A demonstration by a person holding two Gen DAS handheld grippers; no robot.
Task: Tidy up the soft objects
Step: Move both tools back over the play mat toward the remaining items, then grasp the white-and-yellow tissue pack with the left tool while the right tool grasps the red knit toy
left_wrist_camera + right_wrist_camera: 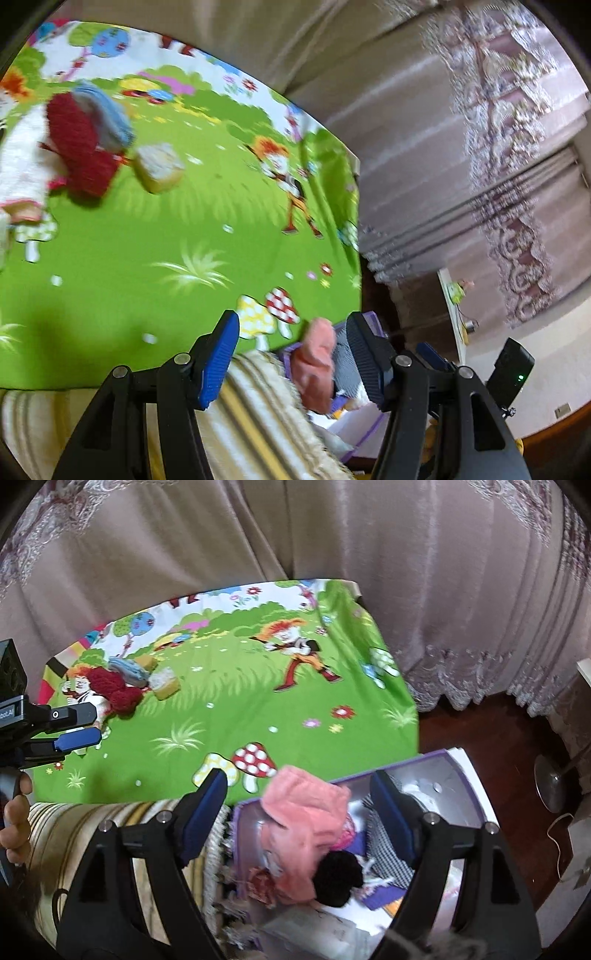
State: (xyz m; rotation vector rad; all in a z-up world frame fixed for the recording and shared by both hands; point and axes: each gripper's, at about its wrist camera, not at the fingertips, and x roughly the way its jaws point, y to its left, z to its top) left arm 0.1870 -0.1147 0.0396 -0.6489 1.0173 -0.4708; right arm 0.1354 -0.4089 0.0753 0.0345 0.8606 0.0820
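Observation:
A pink fluffy cloth (306,812) drapes over the rim of a purple-edged box (461,779) beside the table; a black pom-pom (338,877) and checked fabric (388,845) lie inside. My right gripper (295,801) is open above the box, empty. My left gripper (291,354) is open and empty over the table's near edge; it also shows in the right wrist view (79,725). On the green cartoon tablecloth (166,240), at the far left, lie a red knitted piece (79,144), a blue knitted piece (107,114) and a yellow sponge (159,166).
A striped beige cloth (251,413) covers the near edge below the grippers. Curtains (406,572) hang behind the table. A fan base (554,786) stands on the dark wood floor at right. A white garment (18,173) lies at the table's far left.

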